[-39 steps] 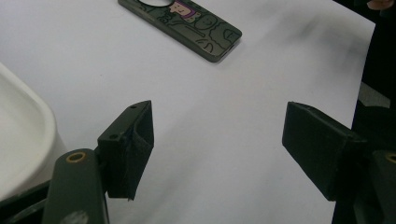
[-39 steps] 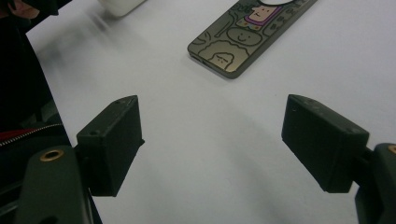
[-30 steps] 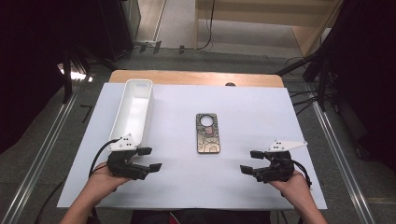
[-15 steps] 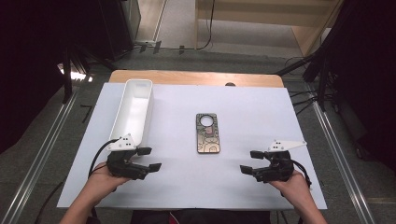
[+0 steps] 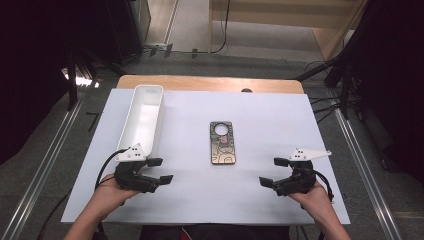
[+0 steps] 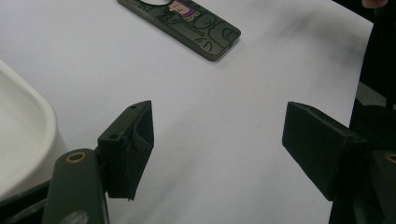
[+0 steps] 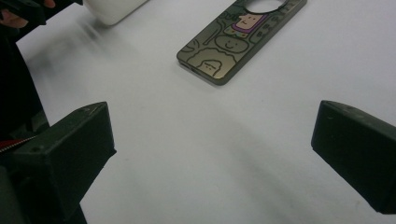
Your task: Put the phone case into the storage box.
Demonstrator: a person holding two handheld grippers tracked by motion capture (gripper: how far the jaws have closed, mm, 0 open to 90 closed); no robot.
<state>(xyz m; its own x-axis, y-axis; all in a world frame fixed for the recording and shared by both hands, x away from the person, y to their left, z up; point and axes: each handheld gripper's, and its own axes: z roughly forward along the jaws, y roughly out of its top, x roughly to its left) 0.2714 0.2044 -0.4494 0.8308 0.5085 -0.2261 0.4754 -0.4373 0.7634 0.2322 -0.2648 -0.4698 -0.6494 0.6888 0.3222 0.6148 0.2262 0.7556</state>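
A dark phone case (image 5: 223,142) printed with cartoon faces lies flat in the middle of the white table sheet (image 5: 260,115). My left gripper (image 5: 165,170) rests near the front left, open, with bare sheet between its jaws. In the left gripper view that gripper (image 6: 217,126) points toward the phone case (image 6: 187,23), well short of it. My right gripper (image 5: 269,172) sits at the front right, open; its jaws have just been opening with nothing between them. The right gripper view has the same gripper (image 7: 212,135) spread wide, the phone case (image 7: 238,39) ahead of it.
A long white tray (image 5: 161,115) stands along the left side, just beyond my left gripper; its rim (image 6: 28,107) is close to the left jaw. A wooden table edge (image 5: 210,82) runs along the back. Dark floor and metal rails flank the table.
The right gripper's jaws stand slightly wider apart than before. Both hands, the phone case and the tray have kept their places.
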